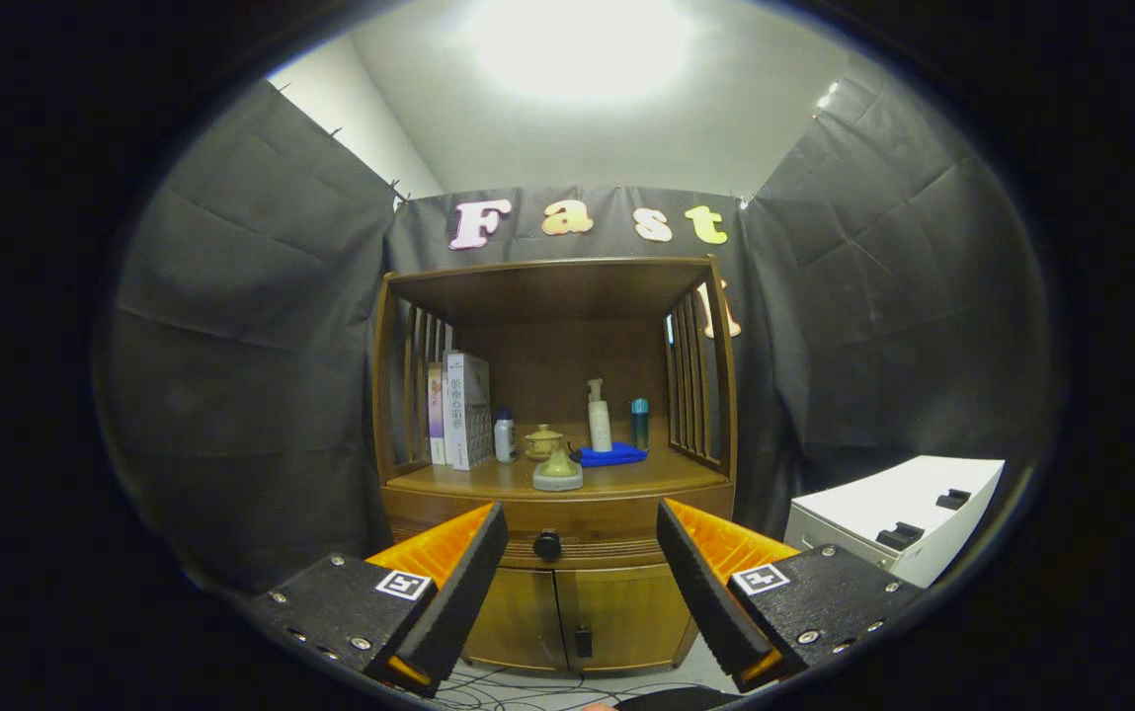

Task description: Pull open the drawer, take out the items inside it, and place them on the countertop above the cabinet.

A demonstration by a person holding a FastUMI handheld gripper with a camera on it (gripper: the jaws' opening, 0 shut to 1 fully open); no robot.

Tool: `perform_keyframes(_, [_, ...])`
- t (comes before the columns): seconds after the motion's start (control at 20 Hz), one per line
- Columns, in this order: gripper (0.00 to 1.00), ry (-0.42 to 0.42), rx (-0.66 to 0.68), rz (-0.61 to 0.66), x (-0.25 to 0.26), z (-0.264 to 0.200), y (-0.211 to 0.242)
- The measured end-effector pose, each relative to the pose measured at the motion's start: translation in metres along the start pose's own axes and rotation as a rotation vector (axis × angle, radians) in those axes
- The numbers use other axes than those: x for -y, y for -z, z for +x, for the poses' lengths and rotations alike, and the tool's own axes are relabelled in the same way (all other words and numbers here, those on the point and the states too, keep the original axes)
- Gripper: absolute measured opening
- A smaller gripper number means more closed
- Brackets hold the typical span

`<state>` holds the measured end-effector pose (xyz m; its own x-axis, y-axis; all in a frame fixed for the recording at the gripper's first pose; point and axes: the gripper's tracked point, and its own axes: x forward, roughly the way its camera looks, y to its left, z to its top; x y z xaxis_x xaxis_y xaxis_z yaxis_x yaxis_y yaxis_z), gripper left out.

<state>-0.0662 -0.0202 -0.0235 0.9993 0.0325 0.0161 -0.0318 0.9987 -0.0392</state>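
Tongs (582, 563) held spread, nothing gripped; round black drawer knob (547, 544) seen between the fingers, on the closed brown wooden drawer (567, 521) below the counter (626, 479).

harsh glare from an overhead ceiling light (577, 44), dim booth, sharp centre, fisheye-bent edges

Three upright boxed books (458, 410), three small plastic bottles (600, 416), two ceramic jars (557, 470), one folded blue cloth (612, 455), one round black drawer knob (547, 544).

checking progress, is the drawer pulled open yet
No, the drawer sits flush in the cabinet, its knob untouched between the open gripper fingers.
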Motion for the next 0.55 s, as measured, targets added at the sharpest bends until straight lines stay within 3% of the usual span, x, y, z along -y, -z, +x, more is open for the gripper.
perform_keyframes(0.55, [0.95,-0.021,-0.027,0.01,-0.008,0.002,0.012])
